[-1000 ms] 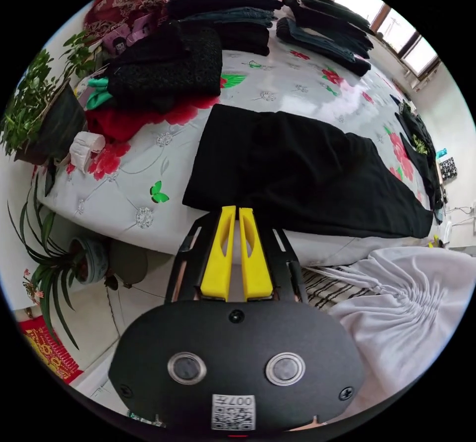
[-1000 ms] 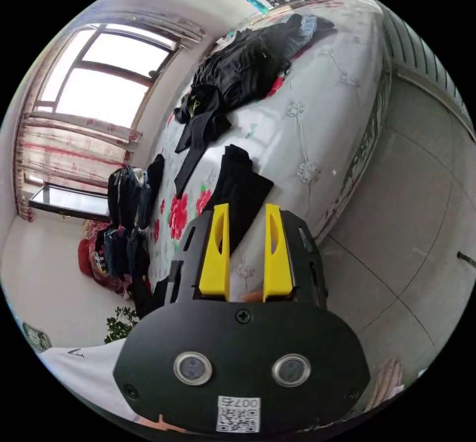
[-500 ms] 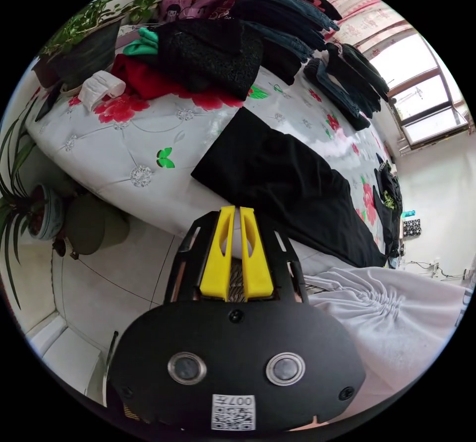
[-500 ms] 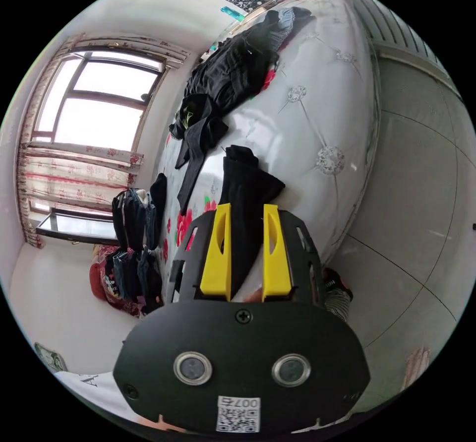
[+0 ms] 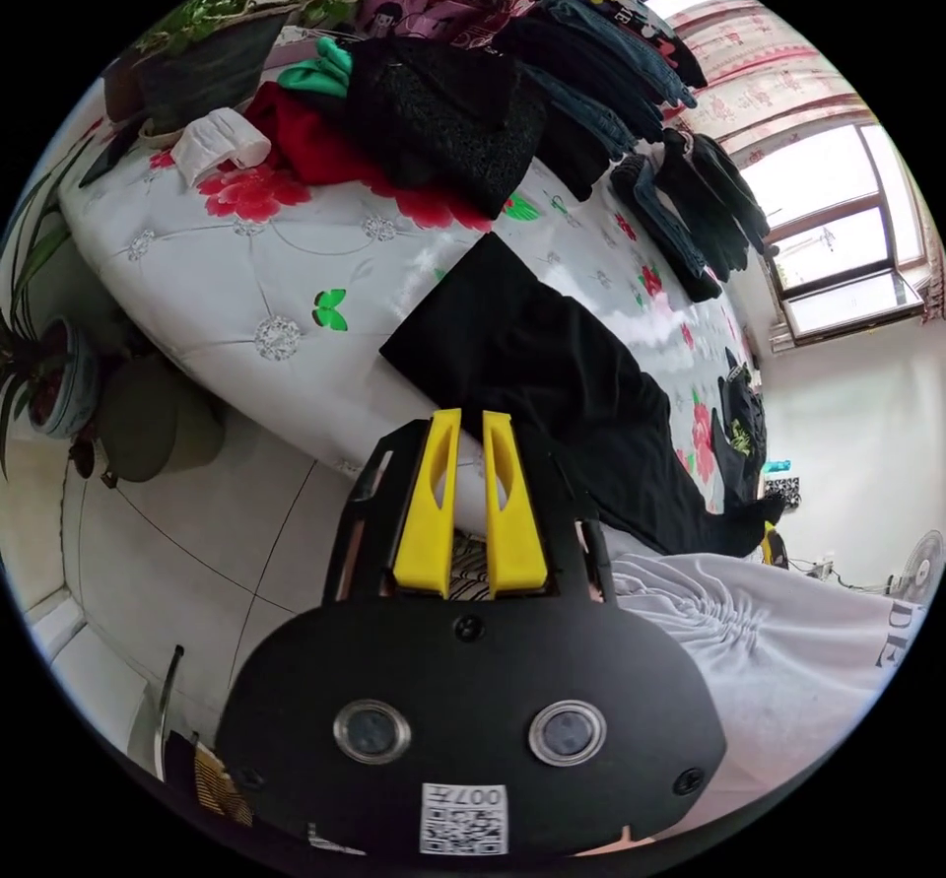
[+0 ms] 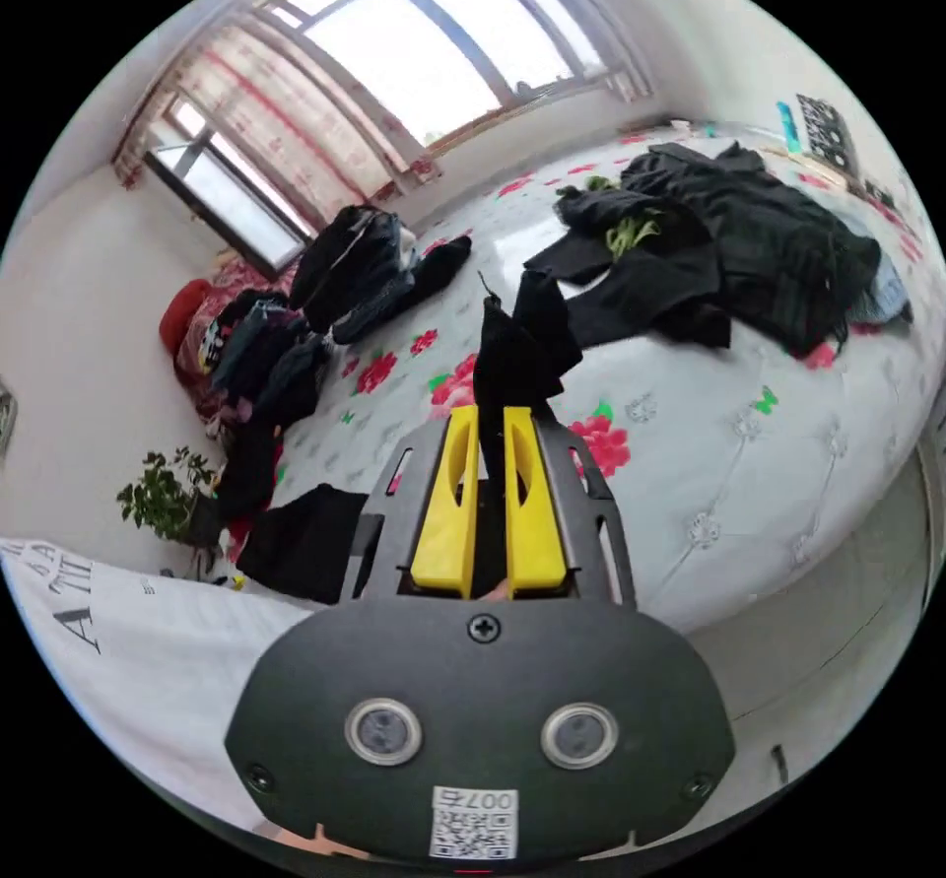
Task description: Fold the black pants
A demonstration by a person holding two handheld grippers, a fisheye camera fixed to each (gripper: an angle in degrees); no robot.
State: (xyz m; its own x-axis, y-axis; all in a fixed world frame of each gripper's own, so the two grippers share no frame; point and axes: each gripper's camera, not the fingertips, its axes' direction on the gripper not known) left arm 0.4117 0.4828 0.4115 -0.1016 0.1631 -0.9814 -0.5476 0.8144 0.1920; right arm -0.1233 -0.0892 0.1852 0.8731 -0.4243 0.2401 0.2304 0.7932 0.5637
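Black pants (image 5: 552, 395) lie along the near edge of the flowered bed (image 5: 246, 267). Right tool (image 6: 490, 425) clamped on one raised end of them. Left tool (image 5: 465, 425) off the cloth, jaws narrowly apart, holding nothing.

A white flowered bed (image 5: 246, 267) has open surface near its front edge, beside the black pants (image 5: 552, 375) lying across it. Behind that free patch, stacks of folded clothes (image 5: 591, 80) and a black knit pile (image 5: 443, 119) crowd the back. A potted plant (image 5: 197, 50) blocks one corner. In the right gripper view, a heap of dark clothes (image 6: 729, 237) covers the far end, with bare bed (image 6: 709, 444) in front of it. The tiled floor (image 5: 187, 543) alongside the bed is open.
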